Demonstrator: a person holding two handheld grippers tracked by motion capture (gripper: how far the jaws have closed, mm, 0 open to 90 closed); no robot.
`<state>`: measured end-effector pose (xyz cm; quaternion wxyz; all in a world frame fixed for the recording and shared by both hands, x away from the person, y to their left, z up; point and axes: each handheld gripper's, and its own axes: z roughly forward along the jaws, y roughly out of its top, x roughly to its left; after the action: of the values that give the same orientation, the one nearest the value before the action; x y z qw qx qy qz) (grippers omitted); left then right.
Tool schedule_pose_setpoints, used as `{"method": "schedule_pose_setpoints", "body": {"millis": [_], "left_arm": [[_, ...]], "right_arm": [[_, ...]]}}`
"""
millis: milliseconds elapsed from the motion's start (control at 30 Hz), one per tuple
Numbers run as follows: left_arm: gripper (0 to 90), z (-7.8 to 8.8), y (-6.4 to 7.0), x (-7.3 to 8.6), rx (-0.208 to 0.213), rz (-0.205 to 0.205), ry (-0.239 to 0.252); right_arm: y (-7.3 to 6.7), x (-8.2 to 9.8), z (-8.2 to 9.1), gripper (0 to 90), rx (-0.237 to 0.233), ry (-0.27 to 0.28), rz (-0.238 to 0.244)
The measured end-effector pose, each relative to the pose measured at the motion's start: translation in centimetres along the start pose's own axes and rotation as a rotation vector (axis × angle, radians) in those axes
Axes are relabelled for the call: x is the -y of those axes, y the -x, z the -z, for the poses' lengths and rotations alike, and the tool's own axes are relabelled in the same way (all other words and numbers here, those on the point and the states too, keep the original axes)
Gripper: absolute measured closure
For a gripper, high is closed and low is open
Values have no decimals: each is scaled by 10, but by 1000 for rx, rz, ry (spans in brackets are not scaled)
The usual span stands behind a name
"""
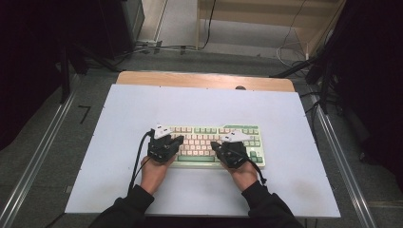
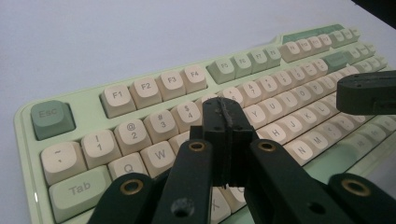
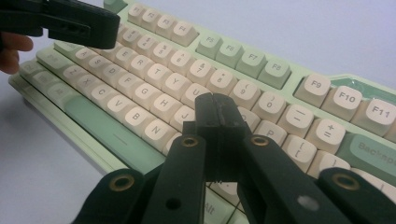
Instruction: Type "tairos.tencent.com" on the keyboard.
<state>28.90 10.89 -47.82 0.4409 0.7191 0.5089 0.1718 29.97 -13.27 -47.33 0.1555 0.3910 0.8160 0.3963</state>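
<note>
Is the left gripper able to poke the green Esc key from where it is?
Probably yes. The left gripper, jaws shut, hovers over the keyboard's left half, and the Esc key sits bare in the corner with nothing between them. The right gripper is off to the other side.

The left gripper (image 2: 223, 116) is covering the keys around E, R and T on the keyboard (image 2: 70, 100) in its own view, and the frame's right and bottom edges are cutting off the board's far end and near rows. In the right gripper view, the right gripper (image 3: 217, 112) is hiding the keys between J and L, with the picture's edges clipping both keyboard ends. From the high view, the key legends are appearing too small to read.
</note>
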Motion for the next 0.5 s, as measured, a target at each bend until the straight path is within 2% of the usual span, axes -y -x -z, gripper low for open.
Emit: {"method": "schedule_pose_setpoints", "body": {"millis": [500], "left_arm": [[900,8,-6,3,-6,0,0]], "right_arm": [[4,8,5,871,13,-19,-6]]}}
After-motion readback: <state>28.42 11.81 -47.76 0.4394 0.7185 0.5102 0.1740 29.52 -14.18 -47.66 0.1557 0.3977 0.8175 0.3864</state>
